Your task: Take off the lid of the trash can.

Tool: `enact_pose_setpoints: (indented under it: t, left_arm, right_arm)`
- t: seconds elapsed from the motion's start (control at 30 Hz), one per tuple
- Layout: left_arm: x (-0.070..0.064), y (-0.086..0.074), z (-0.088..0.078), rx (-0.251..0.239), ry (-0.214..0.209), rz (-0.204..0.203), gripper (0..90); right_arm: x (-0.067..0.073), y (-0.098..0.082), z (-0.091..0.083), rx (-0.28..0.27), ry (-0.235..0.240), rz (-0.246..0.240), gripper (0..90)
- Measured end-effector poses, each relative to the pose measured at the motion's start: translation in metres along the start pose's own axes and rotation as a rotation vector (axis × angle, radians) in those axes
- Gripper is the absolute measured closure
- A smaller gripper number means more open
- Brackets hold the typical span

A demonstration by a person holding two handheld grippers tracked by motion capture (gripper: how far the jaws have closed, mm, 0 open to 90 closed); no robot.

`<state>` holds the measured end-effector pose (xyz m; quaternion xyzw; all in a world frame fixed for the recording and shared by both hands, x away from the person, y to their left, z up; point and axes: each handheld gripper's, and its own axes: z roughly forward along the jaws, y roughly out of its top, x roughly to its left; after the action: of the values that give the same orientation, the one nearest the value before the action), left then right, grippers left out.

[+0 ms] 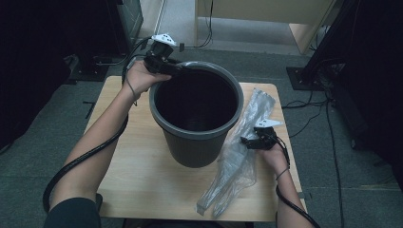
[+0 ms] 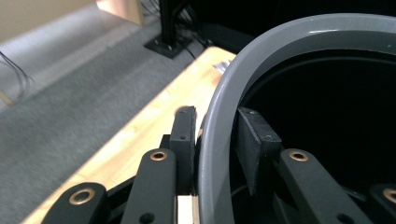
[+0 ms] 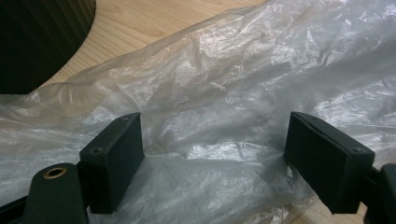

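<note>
Bin (image 1: pixel 196 118) first: the grey plastic bucket stands upright near the middle of the wooden table (image 1: pixel 142 175), a little toward the far edge, empty and dark inside. Its rim (image 2: pixel 219 116) sits between the jaws of the left gripper (image 1: pixel 167 66) at the far-left side, one pad outside the wall and one inside; the outer pad looks against the wall, but a sliver of gap remains at the inner one, so I judge the grip not yet firm. Beside the bin, toward the right edge of the table, a clear plastic bag (image 1: pixel 240 152) lies flat and crumpled, running from near the far-right corner down toward the near edge. The right gripper (image 1: pixel 254 141) rests over the bag with its jaws spread wide, film bunched between the pads (image 3: pixel 116 158) but not pinched.

Risks, as I judge them: a half-closed hold on a thin, smooth rim could slip and let the light bin tip or skid when the bag is pulled. The film is slick and layered, so the right jaws may catch only one layer, or both, leaving the mouth unopened.
</note>
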<state>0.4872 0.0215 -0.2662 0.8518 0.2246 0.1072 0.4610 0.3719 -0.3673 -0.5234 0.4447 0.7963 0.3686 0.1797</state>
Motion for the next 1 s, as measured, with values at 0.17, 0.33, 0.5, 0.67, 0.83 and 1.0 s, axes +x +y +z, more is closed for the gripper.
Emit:
enact_pose_setpoints:
  t: [0.17,0.33,0.5,0.67,0.83,1.0]
  left_arm:
    - [0.000,0.004,-0.008,-0.011,-0.008,-0.010,70.5]
    - [-0.001,0.006,-0.012,0.001,-0.007,-0.006,73.0]
    - [0.002,0.004,-0.011,0.026,-0.028,-0.025,74.6]
    - [0.005,0.002,-0.013,0.002,-0.049,-0.032,75.3]
    - [0.009,0.000,-0.020,-0.062,-0.081,-0.050,75.7]
    - [0.011,0.004,-0.020,0.025,-0.087,-0.115,76.7]
  right_arm:
    - [0.000,0.000,0.000,0.000,-0.001,0.000,19.2]
    - [0.000,0.000,0.000,0.001,-0.001,0.000,19.2]
    - [0.000,0.000,0.000,0.000,-0.001,0.000,19.2]
    - [0.000,0.000,0.000,0.000,0.000,0.000,19.2]
    - [0.000,0.000,0.000,0.000,-0.001,0.000,19.2]
    - [0.000,0.000,0.000,0.000,-0.001,-0.002,19.2]
